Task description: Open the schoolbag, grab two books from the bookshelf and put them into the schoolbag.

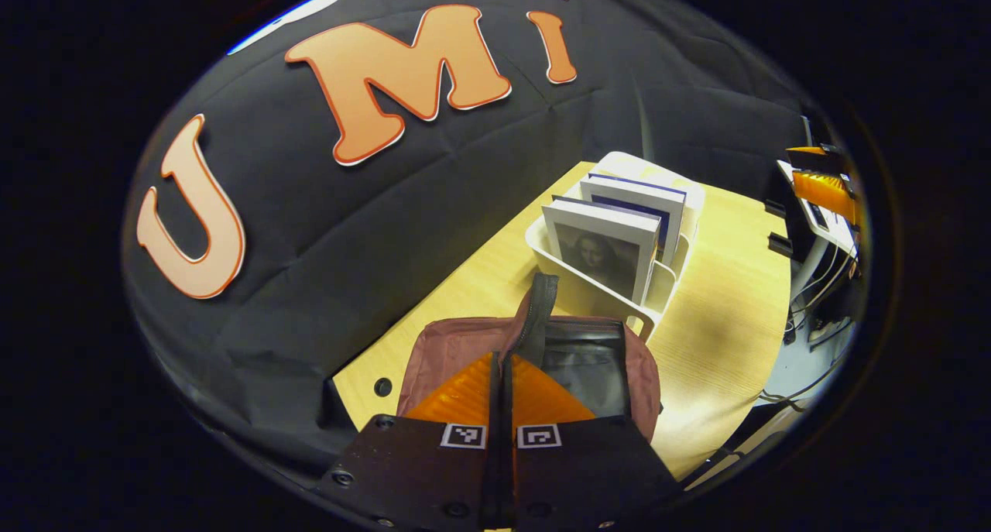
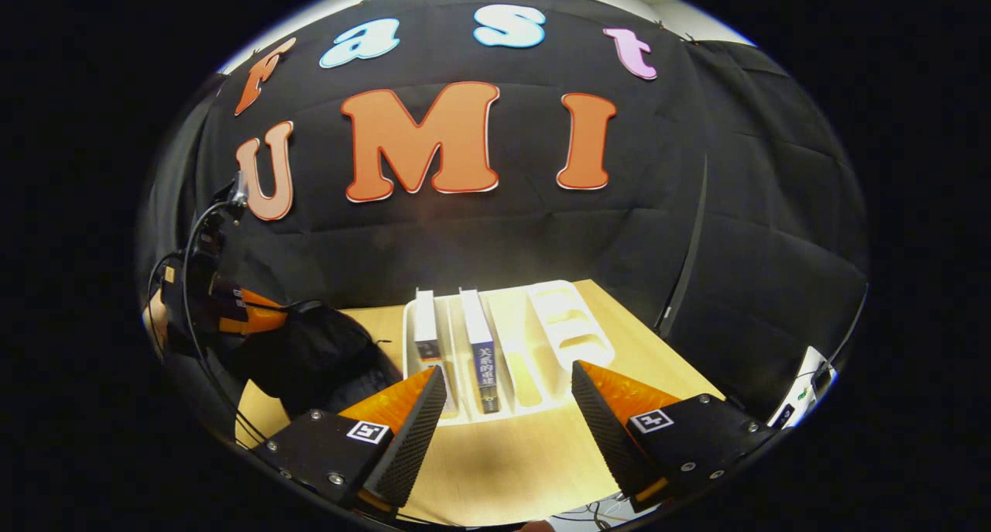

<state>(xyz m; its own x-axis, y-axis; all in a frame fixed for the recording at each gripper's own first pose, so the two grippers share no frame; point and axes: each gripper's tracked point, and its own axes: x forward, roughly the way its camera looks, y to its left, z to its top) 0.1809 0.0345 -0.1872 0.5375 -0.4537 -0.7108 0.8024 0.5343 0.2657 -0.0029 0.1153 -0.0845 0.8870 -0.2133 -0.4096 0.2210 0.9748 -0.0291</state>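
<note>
Pale wooden table [image 2: 511, 454], black cloth wall [image 2: 480, 238] behind, cables [image 1: 813, 323] beside.

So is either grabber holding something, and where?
The left gripper is shut on the schoolbag's dark strap, pinching it near the bag's opening. The right gripper is open and holds nothing.

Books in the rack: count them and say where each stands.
2. In the right gripper view, one book stands upright in the leftmost slot of the white rack, nearest the schoolbag; the other book stands in the next slot. No others are visible.
</note>
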